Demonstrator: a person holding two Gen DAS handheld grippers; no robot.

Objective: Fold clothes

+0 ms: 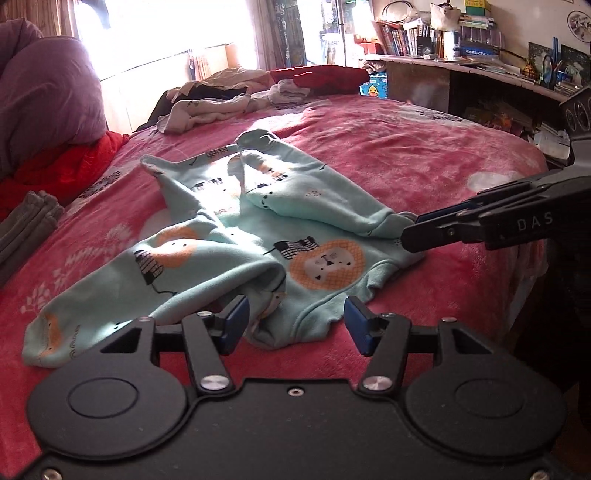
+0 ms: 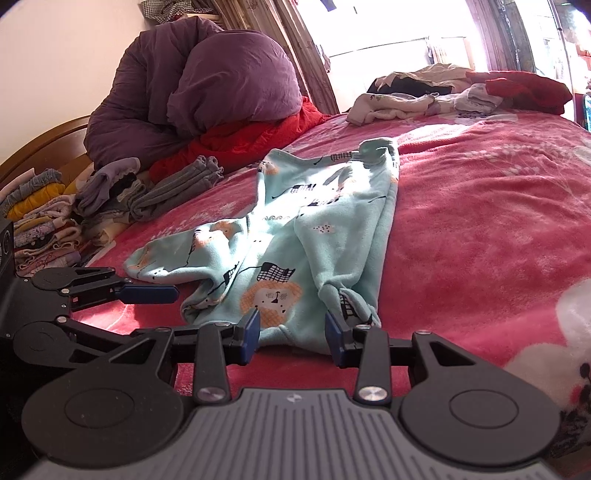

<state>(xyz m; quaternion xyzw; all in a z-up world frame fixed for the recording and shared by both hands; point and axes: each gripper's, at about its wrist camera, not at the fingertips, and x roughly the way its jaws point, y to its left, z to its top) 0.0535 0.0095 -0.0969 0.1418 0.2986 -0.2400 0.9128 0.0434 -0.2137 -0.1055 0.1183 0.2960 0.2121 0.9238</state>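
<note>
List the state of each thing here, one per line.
Left claw: open, at the garment's edge.
Right claw: open, cloth between the fingers.
Lion-print garment: spread on the bed, sleeves partly folded.
Grey cloth: folded.
Far pile: unfolded heap.

Hiding part of the mint lion-print garment's (image 1: 258, 236) near hem under the left gripper's (image 1: 295, 325) blue pads, and covering a sleeve cuff at the right gripper's (image 1: 417, 230) tips, so grip there not being readable. Washing out the window (image 2: 388, 29) far ahead. Blurring the book spines (image 1: 406, 37) on the shelf, titles illegible.
</note>
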